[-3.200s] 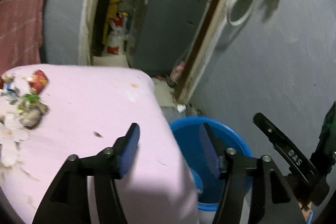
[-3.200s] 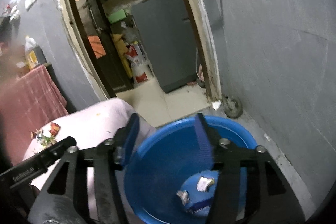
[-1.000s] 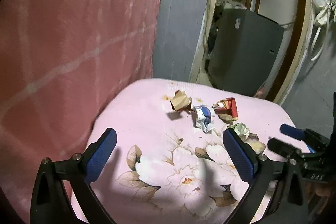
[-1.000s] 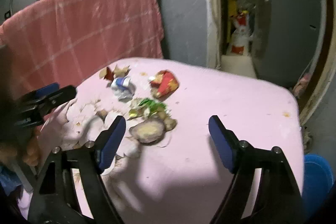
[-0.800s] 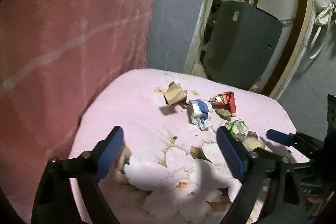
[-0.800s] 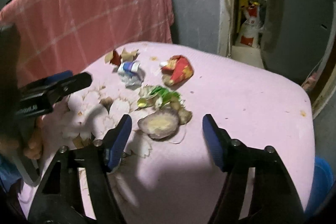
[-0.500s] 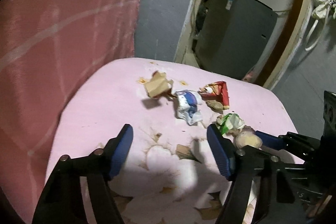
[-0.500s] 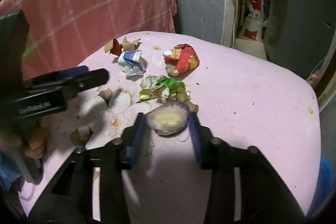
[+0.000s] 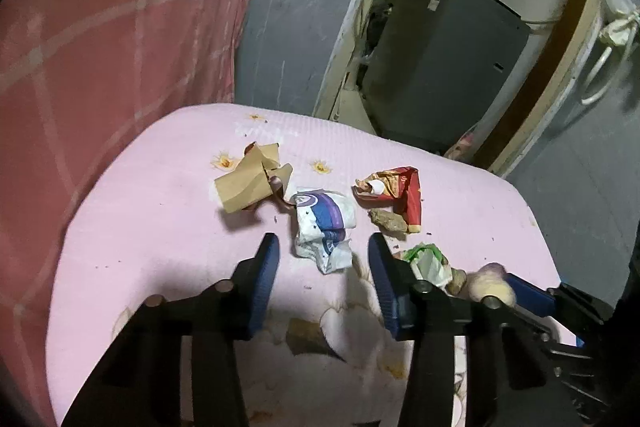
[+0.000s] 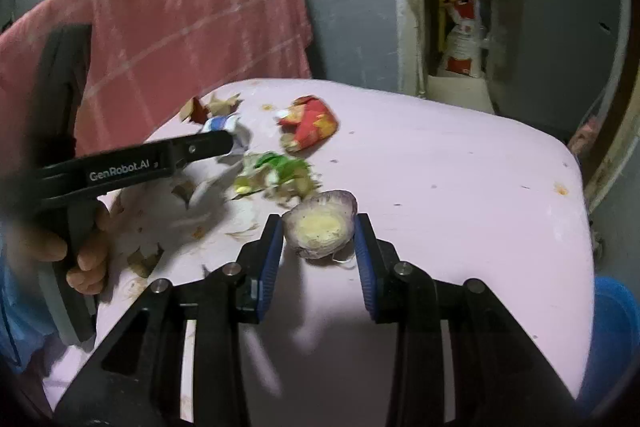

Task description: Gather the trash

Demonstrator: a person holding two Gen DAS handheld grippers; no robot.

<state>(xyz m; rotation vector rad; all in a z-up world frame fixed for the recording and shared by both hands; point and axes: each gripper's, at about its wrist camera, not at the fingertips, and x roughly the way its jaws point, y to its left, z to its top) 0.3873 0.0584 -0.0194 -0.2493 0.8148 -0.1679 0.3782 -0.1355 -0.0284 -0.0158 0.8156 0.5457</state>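
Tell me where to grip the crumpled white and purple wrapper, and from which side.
Grip the white and purple wrapper across its narrow crumpled middle, coming from the near side above the pink tablecloth. It lies lengthwise between the closing jaws of the left gripper, not yet pinched, so its long flanks probably face the pads.

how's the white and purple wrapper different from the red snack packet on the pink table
The white and purple wrapper is crumpled into a tall wad; the red snack packet lies flatter, torn open. The wrapper sits just ahead of the left hand-held gripper, whose jaws are closing, pads not yet on it; the packet lies farther off to the right, in front of neither gripper. Both are loose trash on the pink table.
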